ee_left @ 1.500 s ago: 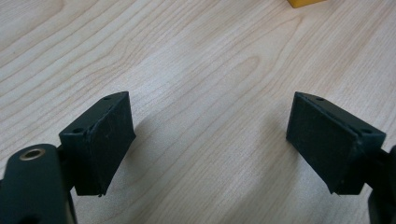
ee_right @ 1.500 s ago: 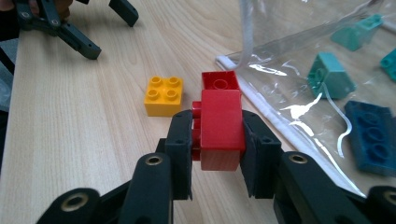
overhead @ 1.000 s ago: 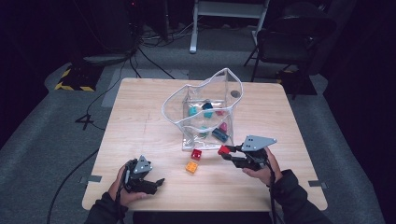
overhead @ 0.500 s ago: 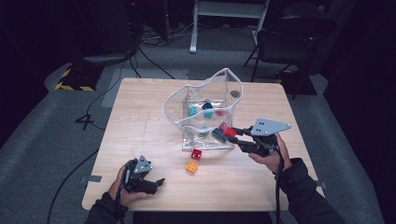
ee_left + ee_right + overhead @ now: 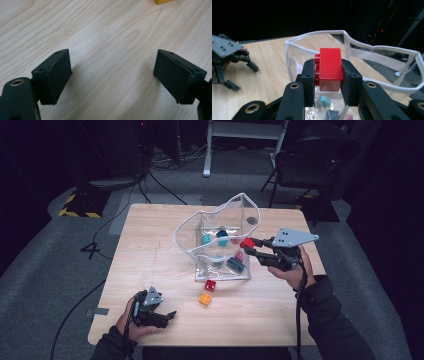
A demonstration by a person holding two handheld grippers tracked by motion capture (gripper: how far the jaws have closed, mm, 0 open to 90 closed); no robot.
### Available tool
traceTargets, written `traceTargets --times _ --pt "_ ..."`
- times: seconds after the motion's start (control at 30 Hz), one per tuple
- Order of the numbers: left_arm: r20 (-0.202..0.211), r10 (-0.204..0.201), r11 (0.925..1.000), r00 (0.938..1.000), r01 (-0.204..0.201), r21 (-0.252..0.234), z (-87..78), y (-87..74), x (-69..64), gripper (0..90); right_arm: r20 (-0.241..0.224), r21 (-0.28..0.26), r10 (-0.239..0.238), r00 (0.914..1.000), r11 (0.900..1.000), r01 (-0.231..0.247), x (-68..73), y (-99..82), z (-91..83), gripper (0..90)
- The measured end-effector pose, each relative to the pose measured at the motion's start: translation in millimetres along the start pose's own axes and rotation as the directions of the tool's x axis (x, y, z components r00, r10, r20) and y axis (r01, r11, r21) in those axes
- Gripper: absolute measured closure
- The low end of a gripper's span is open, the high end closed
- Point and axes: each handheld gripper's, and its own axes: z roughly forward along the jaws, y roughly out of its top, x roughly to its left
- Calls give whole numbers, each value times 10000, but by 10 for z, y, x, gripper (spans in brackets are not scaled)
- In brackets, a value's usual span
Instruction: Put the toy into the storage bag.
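While clamped in right gripper (image 5: 329, 82) fingers, red brick (image 5: 330, 67) upright, studs leftward.

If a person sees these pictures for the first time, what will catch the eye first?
Most striking is the bright red plastic building brick, clamped in the right gripper just at the rim of the clear soft plastic bag, which stands open mid-table with coloured blocks inside. In front of the bag, a small red brick and an orange brick lie on the pale wooden table.
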Motion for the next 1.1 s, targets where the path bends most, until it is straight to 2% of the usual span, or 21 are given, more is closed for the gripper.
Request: traceTargets --times 0.13,0.3,0.43,0.87,1.1 --pt "0 0 10000 10000 0 2 0 0 0 151 179 -44 75 9998 10000 -75 -77 93 26 681" --pt "-2 2 10000 10000 -2 3 0 0 0 151 606 116 -132 9981 9999 125 -128 190 87 681" --pt "-1 4 10000 10000 -4 3 0 0 0 151 627 162 41 9980 9999 -51 -192 229 155 681" --pt "33 -1 10000 10000 1 28 -2 1 1 151 1158 569 369 9926 9974 -437 -476 289 327 680" --pt "35 0 10000 10000 0 30 -3 1 1 151 1451 877 547 9879 9938 -679 -591 272 487 680"
